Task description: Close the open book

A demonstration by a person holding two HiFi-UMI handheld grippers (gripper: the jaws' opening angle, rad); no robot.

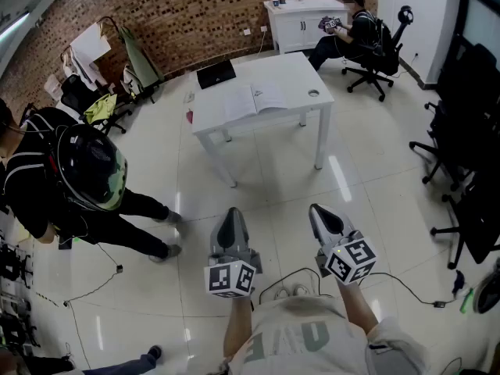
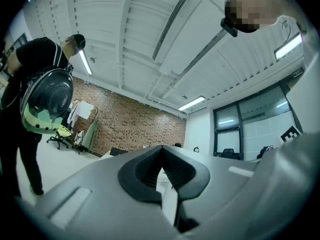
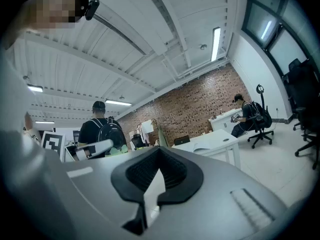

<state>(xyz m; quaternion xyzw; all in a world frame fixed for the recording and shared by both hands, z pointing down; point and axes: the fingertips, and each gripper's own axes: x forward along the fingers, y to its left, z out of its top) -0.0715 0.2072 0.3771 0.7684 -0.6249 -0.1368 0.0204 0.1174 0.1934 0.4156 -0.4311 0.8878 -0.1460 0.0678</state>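
An open book [image 1: 256,100] lies flat with its white pages up on a white table [image 1: 293,73] across the room, well ahead of both grippers. In the right gripper view the open book [image 3: 201,146] shows small on the table top, just right of the jaws. My left gripper [image 1: 230,213] and right gripper [image 1: 319,209] are held side by side over the floor, pointing toward the table, far short of it. Both have their jaws together with nothing between them, as the left gripper [image 2: 161,149] and right gripper [image 3: 160,149] show in their own views.
A black laptop [image 1: 216,74] and a small round object [image 1: 313,94] also sit on the table. A person with a helmet-like backpack [image 1: 86,170] stands at the left. Another person [image 1: 355,30] sits by a white cabinet [image 1: 301,18]. Black office chairs [image 1: 469,170] line the right side.
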